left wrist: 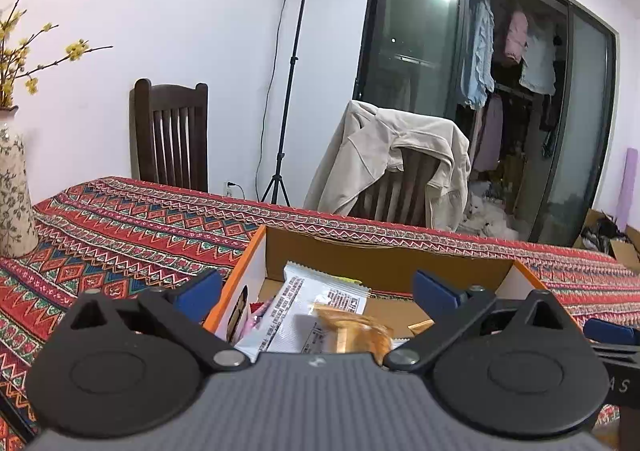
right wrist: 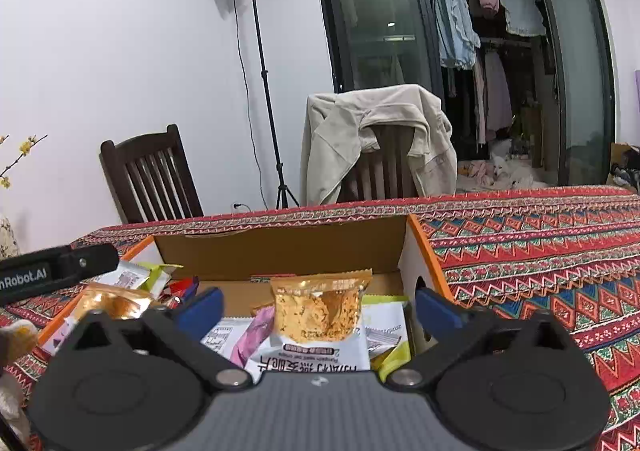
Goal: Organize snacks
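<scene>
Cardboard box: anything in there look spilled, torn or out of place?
Nothing spilled or torn. The cardboard box holds a loose, overlapping heap of packets; the orange crisp packet lies upside down on top. Both the left gripper and right gripper are open, holding nothing.

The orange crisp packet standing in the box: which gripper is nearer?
Right. The right gripper frames the packet; the left gripper is further left.

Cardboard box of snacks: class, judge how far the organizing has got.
Done: several packets lie in the cardboard box, including the orange crisp packet. In hand: nothing; the left gripper and right gripper are open. Left: cannot tell; no loose snacks show on the tablecloth.
</scene>
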Tool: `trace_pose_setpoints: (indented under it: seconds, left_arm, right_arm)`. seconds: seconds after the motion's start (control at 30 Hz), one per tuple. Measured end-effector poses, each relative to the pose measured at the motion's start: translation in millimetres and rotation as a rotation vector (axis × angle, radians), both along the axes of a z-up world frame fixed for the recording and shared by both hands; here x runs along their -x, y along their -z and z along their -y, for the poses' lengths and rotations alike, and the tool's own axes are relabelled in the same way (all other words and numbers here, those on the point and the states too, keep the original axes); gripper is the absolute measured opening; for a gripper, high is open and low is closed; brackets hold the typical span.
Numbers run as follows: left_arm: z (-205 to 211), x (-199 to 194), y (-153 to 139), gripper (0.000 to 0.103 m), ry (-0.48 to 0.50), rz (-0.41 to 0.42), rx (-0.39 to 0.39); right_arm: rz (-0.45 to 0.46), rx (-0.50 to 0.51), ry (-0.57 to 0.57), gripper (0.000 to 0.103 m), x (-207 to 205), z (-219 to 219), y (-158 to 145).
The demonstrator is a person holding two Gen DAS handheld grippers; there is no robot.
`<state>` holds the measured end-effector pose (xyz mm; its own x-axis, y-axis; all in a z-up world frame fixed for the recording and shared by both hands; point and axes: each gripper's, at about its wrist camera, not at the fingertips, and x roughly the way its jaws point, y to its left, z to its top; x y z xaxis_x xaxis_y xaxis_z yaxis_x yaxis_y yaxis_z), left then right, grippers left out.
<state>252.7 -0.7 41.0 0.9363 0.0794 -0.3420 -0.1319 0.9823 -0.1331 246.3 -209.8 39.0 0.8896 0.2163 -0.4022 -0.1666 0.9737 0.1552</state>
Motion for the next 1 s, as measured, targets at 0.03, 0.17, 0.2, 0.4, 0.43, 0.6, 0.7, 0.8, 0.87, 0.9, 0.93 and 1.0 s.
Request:
trace_pose_setpoints:
  seconds: [0.03,0.17,0.2,0.4,0.43,0.6,0.7,0.8,0.87,0.9,0.93,1.0]
  left_arm:
    - [-1,0,0,0.103,-0.007,-0.002,0.001]
    - [-2,0,-4,0.103,-0.010,-0.001,0.006]
    - [-1,2,-7,0.103,-0.008,0.003,0.004]
    - [-2,20,-31,0.103,0.014,0.025,0.011]
    - [-2,25,-34,0.103,0.016,0.022,0.007]
    - [-9,55,-44,0.103,0.021,0.008,0.029]
    - [-14,75,-46,0.103,0.037,0.003,0.035]
    - [-18,97,-44,0.103,0.057,-0.002,0.026]
    - [-20,114,-42,0.103,0.066,-0.002,0.031]
    - [-22,121,-40,0.103,0.071,-0.001,0.036]
    - [-24,129,-39,0.103,0.075,0.000,0.040]
    - [-25,144,-36,0.103,0.081,0.003,0.043]
  right_arm:
    - [0.002,0.003,0.001,0.103,1,0,0]
    - [0.007,0.004,0.013,0.103,3,2,-3]
    - [0.007,0.002,0.016,0.103,4,2,-4]
    - [0.028,0.007,0.033,0.103,21,5,-22]
    - [0.040,0.008,0.032,0.103,27,6,-26]
    - [0.082,0.025,0.032,0.103,61,11,-44]
    - [0.087,0.033,0.022,0.103,84,15,-48]
    - [0.081,0.032,0.012,0.103,109,19,-45]
    - [0.077,0.031,0.005,0.103,126,22,-43]
    - [0.076,0.032,0.002,0.103,135,23,-41]
    - [0.076,0.034,0.000,0.103,145,24,-39]
    - [0.078,0.034,-0.006,0.103,160,26,-37]
